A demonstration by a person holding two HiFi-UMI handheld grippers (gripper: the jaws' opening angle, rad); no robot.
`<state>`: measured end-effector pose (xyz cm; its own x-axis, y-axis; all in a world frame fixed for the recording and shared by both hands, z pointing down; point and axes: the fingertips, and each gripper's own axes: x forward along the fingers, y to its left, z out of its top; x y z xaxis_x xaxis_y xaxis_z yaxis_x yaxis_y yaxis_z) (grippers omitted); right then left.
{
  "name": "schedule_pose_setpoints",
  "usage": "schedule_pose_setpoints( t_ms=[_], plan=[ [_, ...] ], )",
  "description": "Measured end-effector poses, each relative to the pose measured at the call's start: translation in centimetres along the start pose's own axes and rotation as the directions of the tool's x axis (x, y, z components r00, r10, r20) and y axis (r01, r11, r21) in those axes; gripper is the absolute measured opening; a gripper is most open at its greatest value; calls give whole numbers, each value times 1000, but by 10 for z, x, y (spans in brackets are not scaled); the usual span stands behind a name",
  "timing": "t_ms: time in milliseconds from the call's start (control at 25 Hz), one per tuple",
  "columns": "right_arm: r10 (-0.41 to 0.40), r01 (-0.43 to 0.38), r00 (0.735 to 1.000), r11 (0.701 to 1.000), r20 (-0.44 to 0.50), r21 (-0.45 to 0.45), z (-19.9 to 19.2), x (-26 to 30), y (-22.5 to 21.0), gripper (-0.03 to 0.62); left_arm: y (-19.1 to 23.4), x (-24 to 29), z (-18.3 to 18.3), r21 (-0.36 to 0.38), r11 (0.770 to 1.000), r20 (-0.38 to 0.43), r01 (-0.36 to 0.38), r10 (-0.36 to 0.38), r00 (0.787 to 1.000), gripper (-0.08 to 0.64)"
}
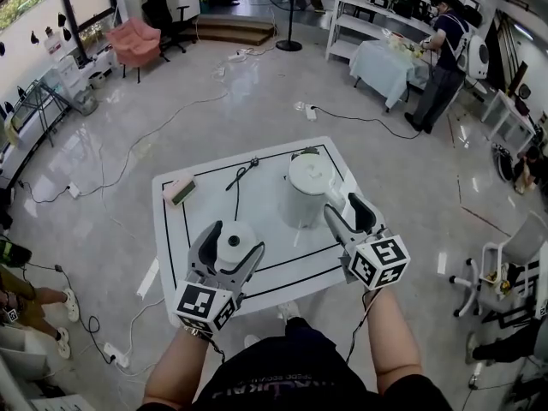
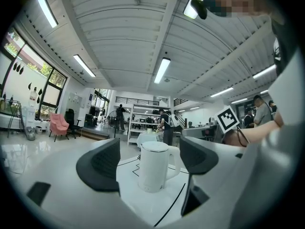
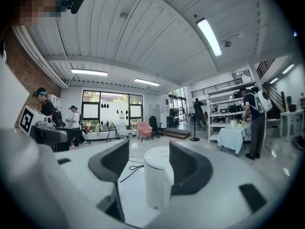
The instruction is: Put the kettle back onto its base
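A pink-and-green block [image 1: 179, 189] lies on the white surface [image 1: 291, 251], beyond the left hand-held gripper [image 1: 237, 238]; a pink armchair [image 1: 135, 41] stands far beyond.

You're in a big open lab hall: far beyond your right gripper [image 1: 342, 208] stand metal shelving [image 1: 368, 7] and a cloth-draped table [image 1: 381, 62]; beyond your left gripper [image 1: 233, 242], a pink armchair [image 1: 135, 39], with cables [image 1: 351, 118] trailing across glossy floor [image 1: 257, 84].

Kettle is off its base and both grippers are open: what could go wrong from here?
The left gripper hangs open over the base, so it may block where the kettle must land. The open right gripper stands beside the kettle; a grip on the smooth body could slip or tip it. The black cable might snag.
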<state>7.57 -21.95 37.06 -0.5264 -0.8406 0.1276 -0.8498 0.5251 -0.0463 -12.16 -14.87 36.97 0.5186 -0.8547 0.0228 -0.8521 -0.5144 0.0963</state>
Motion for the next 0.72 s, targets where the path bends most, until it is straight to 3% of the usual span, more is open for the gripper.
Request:
schedule_pose_setpoints(
  t_ms=[720],
  plan=[
    [54,-44,981,997,-185,61,-92,48,-62,247,-1,60,-44,-42,998,-108,-47,42,993,379]
  ],
)
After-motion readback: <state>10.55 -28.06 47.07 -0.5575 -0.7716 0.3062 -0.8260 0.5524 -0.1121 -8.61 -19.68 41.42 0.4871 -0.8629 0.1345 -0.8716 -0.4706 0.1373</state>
